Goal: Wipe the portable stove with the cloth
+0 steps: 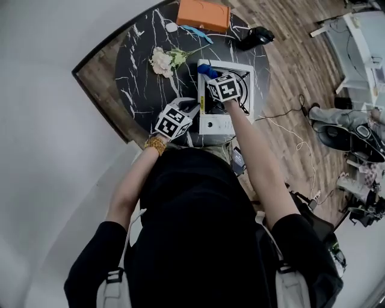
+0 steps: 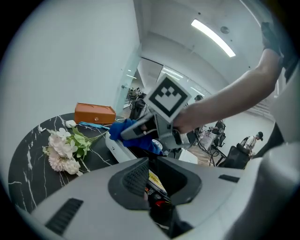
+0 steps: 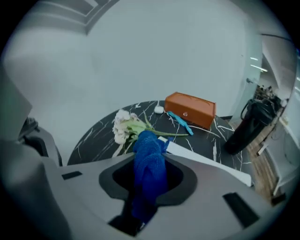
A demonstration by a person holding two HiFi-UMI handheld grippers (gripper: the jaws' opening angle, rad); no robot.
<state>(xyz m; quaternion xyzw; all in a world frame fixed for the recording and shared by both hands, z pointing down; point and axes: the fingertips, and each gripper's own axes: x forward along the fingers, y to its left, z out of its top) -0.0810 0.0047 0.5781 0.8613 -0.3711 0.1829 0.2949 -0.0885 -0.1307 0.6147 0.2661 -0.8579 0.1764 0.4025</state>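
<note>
Two neighbours, flowers (image 1: 162, 61), orange box (image 1: 203, 15), right gripper (image 3: 149, 161) fingers pinching cloth (image 3: 150, 176), left gripper (image 2: 152, 165) fingers pinching stove (image 1: 218, 124)

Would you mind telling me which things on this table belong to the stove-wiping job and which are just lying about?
For the job: white boxy portable stove; blue cloth, held by the right gripper.
Lying about: orange rectangular box; bunch of pale flowers; thin light-blue stick; small white lump; black bulky object.

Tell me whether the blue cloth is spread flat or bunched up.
Bunched: the blue cloth is a crumpled wad clamped between the right gripper's jaws.
</note>
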